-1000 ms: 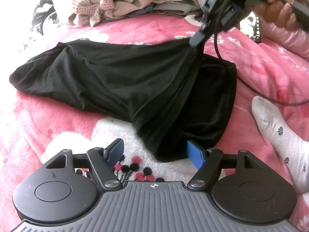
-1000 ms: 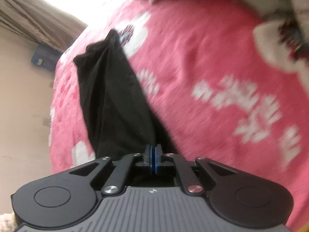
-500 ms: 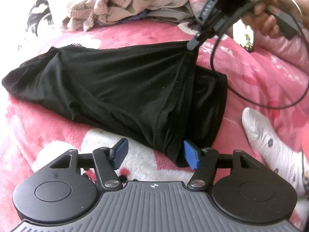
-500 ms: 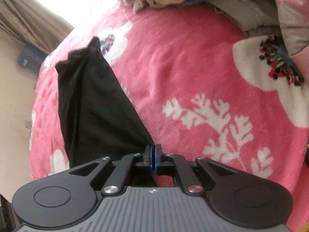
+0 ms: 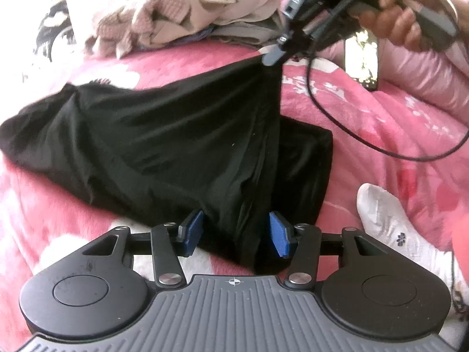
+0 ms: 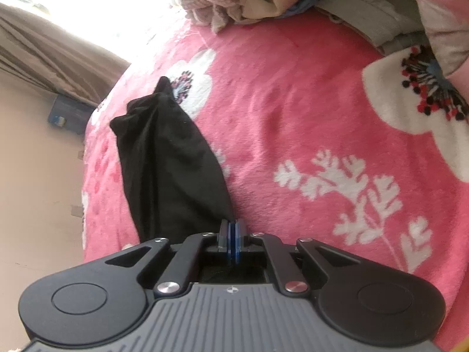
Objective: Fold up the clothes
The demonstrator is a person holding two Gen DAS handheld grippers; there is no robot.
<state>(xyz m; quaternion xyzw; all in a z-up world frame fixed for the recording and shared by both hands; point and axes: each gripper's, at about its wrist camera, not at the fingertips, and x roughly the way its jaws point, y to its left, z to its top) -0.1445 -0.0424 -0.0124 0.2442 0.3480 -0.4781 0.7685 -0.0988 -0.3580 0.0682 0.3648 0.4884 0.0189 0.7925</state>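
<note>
One black garment (image 5: 164,146) is spread across one pink flowered blanket (image 5: 366,123), filling the middle of the left wrist view. Two grippers are seen. The left gripper (image 5: 236,236), at 6 o'clock in that view, is closing, its blue pads (image 5: 280,234) apart with a hanging fold of the garment between them, not yet pressed. The right gripper (image 5: 271,57), at 1 o'clock, is clamped on a raised edge of the garment and held by one hand (image 5: 392,20). One heap of clothes (image 5: 187,8) lies at 11 o'clock. One black cable (image 5: 366,143) loops at 3 o'clock, and one white sock (image 5: 390,223) sits at 4 o'clock.
</note>
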